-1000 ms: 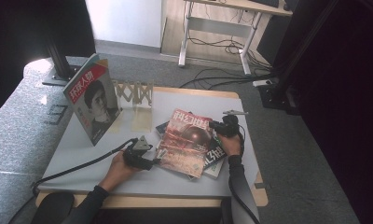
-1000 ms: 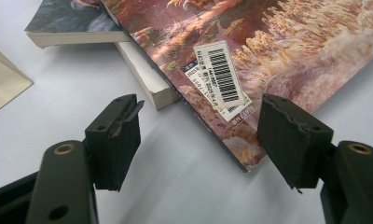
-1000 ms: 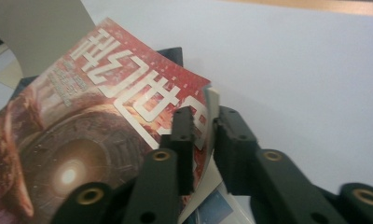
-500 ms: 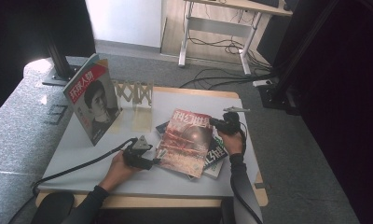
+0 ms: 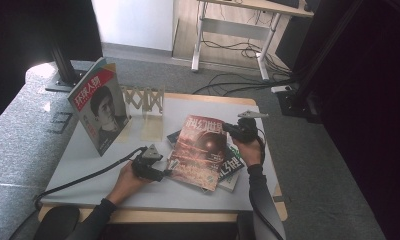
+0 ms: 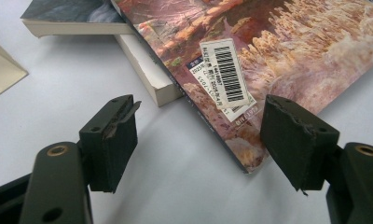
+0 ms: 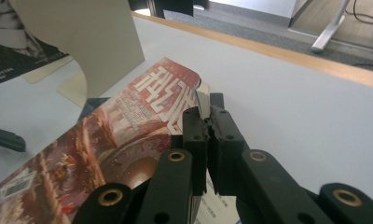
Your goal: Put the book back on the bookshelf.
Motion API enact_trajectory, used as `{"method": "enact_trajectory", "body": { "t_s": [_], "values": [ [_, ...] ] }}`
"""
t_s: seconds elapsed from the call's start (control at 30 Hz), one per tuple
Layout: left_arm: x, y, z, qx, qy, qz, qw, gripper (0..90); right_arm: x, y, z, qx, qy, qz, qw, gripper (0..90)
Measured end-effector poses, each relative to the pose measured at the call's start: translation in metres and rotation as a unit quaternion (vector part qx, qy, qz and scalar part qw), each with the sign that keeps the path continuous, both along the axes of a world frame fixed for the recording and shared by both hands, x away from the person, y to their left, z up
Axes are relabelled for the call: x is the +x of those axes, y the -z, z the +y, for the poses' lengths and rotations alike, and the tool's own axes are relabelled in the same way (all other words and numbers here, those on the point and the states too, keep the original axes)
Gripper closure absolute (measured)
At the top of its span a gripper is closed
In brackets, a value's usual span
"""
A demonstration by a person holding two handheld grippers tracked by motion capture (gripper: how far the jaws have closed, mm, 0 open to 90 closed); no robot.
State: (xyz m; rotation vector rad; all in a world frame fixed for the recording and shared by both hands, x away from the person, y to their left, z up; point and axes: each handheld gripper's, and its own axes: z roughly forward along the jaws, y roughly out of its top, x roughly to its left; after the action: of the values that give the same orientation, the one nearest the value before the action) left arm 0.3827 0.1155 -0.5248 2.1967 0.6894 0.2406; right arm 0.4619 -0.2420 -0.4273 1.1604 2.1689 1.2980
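Observation:
A red science-fiction magazine [image 5: 200,150] lies slanted on a small stack of books [image 5: 231,169] in the middle of the table. My right gripper [image 5: 229,128] is shut on its far right corner, and the page edge [image 7: 201,95] runs in between the closed jaws, so that side is raised. My left gripper [image 5: 164,172] rests on the table at the magazine's near left corner. Its jaws [image 6: 198,135] stand open and have just widened slightly. The barcoded corner [image 6: 224,74] lies just ahead of them, untouched.
A portrait magazine [image 5: 100,112] stands upright at the far left beside a wooden zigzag rack [image 5: 145,99]. A cream bookend [image 7: 96,42] stands near the red magazine. A thick book's spine [image 6: 147,70] lies under the cover. Bare grey tabletop [image 5: 88,170] surrounds my left hand.
My right gripper has risen with the magazine's far corner, tilting that side up. The left hand has stayed where it was.

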Motion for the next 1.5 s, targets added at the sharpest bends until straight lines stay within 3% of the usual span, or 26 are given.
{"method": "enact_trajectory", "body": {
  "t_s": [0.53,0.67,0.83,1.07,1.17,1.43,1.5],
  "values": [
    [0.006,-0.002,0.002,0.009,0.003,0.025,0.9996,20.4,-0.020,-0.028,0.007,0.009,-0.032,-0.039,0.9987,85.0],
    [0.011,-0.012,0.003,-0.007,0.004,0.022,0.9997,21.5,-0.025,-0.032,0.008,0.012,-0.039,-0.048,0.9980,85.0],
    [0.020,-0.028,-0.003,-0.025,0.010,0.012,0.9996,23.4,-0.033,-0.038,0.008,0.014,-0.049,-0.063,0.9967,84.9],
    [0.037,-0.043,-0.015,-0.033,0.021,0.004,0.9992,27.7,-0.044,-0.047,0.010,0.019,-0.064,-0.079,0.9947,84.6],
    [0.046,-0.045,-0.022,-0.018,0.025,0.004,0.9995,27.8,-0.048,-0.050,0.010,0.020,-0.068,-0.083,0.9940,84.5],
    [0.068,-0.039,-0.034,-0.002,0.037,0.023,0.9991,28.1,-0.054,-0.053,0.011,0.022,-0.077,-0.091,0.9926,84.2],
    [0.072,-0.038,-0.035,-0.011,0.046,0.036,0.9982,27.3,-0.055,-0.053,0.011,0.020,-0.079,-0.090,0.9926,84.1]
  ]
}}
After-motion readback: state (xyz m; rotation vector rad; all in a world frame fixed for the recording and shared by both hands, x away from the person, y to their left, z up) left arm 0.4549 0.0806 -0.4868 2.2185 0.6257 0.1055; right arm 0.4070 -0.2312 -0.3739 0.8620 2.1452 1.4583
